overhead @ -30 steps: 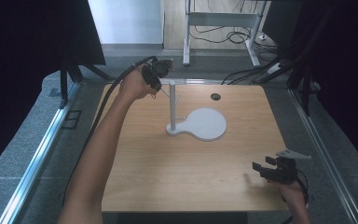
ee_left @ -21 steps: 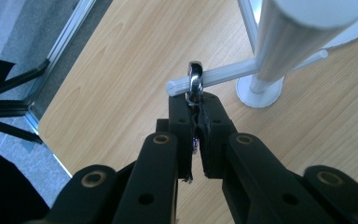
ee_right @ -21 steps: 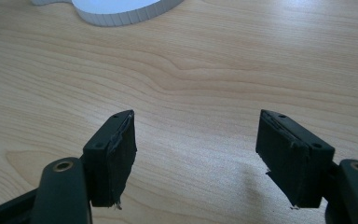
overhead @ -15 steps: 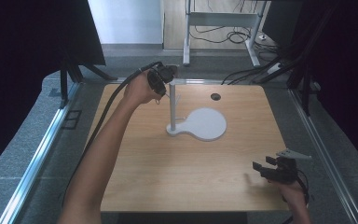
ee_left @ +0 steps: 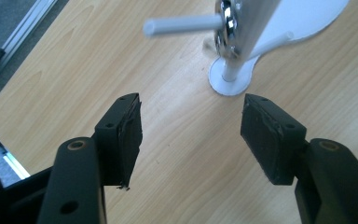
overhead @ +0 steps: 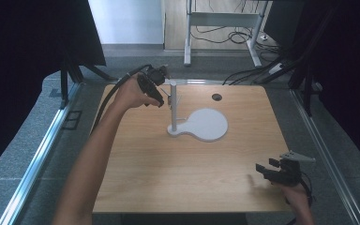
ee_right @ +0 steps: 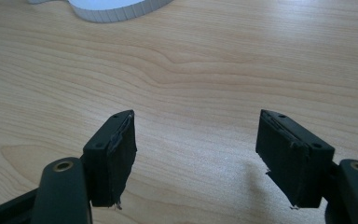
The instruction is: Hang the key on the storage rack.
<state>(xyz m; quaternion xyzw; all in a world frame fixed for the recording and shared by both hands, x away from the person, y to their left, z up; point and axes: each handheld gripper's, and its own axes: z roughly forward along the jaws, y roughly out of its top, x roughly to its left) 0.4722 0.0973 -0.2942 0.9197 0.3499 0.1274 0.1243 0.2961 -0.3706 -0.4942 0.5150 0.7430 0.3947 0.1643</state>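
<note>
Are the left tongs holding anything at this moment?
No, the left tongs stand open above the bare table, with nothing between their pads.

No text, label, brand, number or sign can be read anywhere in these views. The wooden surface (overhead: pixel 187 159), the white stand (overhead: pixel 198 123) and the black pads (ee_left: pixel 121 135) of each claw are all plain and unmarked.
</note>
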